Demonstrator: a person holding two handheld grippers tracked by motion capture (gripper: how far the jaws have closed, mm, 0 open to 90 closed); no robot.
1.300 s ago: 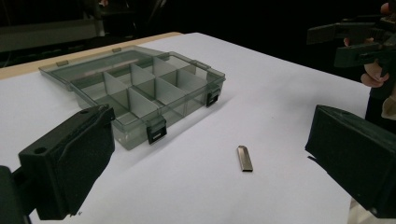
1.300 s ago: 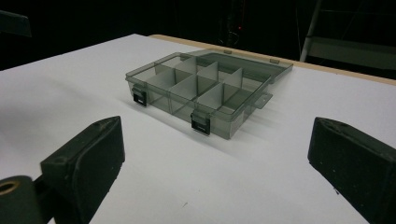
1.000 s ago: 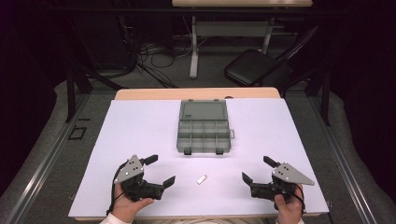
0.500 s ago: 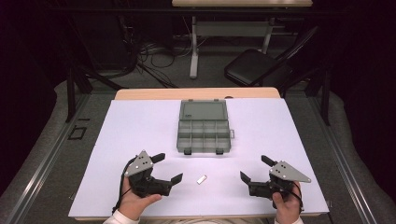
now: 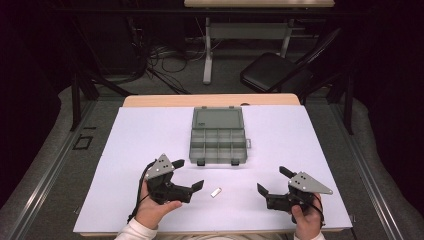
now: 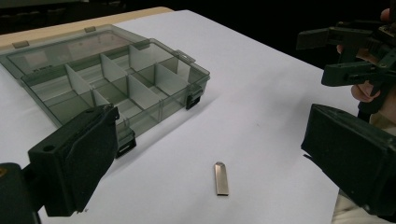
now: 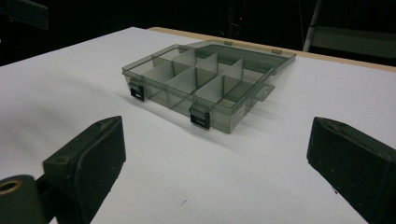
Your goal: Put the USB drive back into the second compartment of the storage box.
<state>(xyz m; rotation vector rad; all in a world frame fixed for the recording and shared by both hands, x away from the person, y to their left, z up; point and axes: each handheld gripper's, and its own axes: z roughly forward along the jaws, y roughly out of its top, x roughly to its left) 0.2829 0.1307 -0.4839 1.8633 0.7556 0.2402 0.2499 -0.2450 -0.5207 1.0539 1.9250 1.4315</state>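
A small flat metal piece lies on the white table near its front edge, between my two grippers. In the left gripper view the metal piece sits just ahead of and between the jaws. My left gripper is open and empty, a little left of the piece. My right gripper is open and empty, well to the right of it. A smoky clear compartment box stands open mid-table, its lid laid back and its compartments looking empty.
The box has two black latches on its near side. The right gripper also shows far off in the left gripper view. A black chair and desk legs stand beyond the table's far edge.
My left gripper has moved right and slightly forward, closer to the metal piece. The right gripper has barely shifted. Both have stayed open.
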